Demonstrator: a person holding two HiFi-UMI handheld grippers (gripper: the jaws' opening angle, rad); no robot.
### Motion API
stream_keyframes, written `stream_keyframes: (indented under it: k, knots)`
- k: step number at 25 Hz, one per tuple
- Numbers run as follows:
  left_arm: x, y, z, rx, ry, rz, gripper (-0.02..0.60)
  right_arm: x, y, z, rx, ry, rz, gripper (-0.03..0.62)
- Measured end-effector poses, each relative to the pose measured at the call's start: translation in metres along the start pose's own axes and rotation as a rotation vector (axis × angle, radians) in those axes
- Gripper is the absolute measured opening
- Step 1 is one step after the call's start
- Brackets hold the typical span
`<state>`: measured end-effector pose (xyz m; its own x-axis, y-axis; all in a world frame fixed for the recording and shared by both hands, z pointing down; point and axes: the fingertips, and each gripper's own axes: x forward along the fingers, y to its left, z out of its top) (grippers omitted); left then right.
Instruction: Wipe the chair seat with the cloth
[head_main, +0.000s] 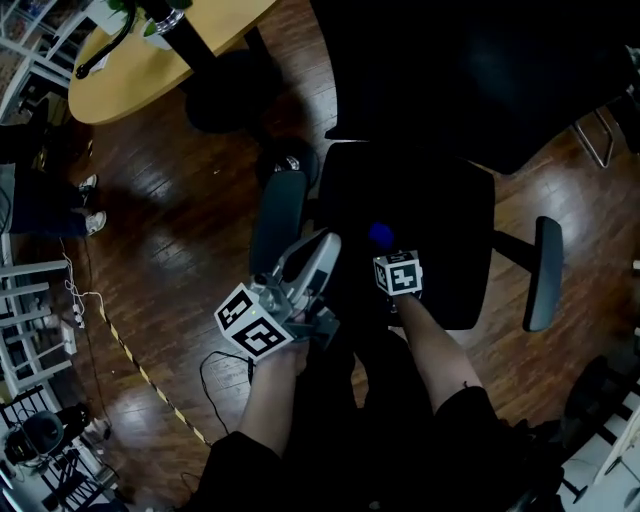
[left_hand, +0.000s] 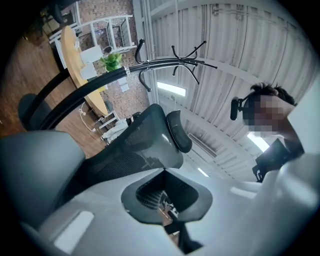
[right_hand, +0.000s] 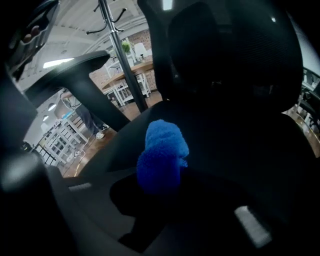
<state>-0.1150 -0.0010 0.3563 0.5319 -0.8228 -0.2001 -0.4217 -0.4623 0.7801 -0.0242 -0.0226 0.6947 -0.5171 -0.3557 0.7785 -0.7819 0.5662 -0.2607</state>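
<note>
The black office chair's seat fills the middle of the head view. My right gripper hovers over its front left part, shut on a bunched blue cloth. In the right gripper view the cloth sticks out from my right gripper above the dark seat, with the chair back behind. My left gripper is beside the left armrest, tilted upward. In its own view the left gripper has its jaws together with nothing in them, and the mesh chair back and headrest rise beyond.
The right armrest stands off the seat's right side. A yellow round table is at the upper left. A cable and striped floor tape lie on the wooden floor. A person's shoes are at the left. A coat stand leans across the left gripper view.
</note>
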Motion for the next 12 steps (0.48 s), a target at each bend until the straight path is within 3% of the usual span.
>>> stream_keyframes:
  k: [6, 12]
  knots:
    - [0.039, -0.014, -0.028, -0.024, 0.067, -0.071, -0.003, -0.053, -0.098, -0.049, 0.100, 0.036, -0.167, 0.038]
    - [0.080, -0.022, -0.061, -0.047, 0.140, -0.133, -0.003, -0.115, -0.179, -0.074, 0.170, 0.023, -0.322, 0.038]
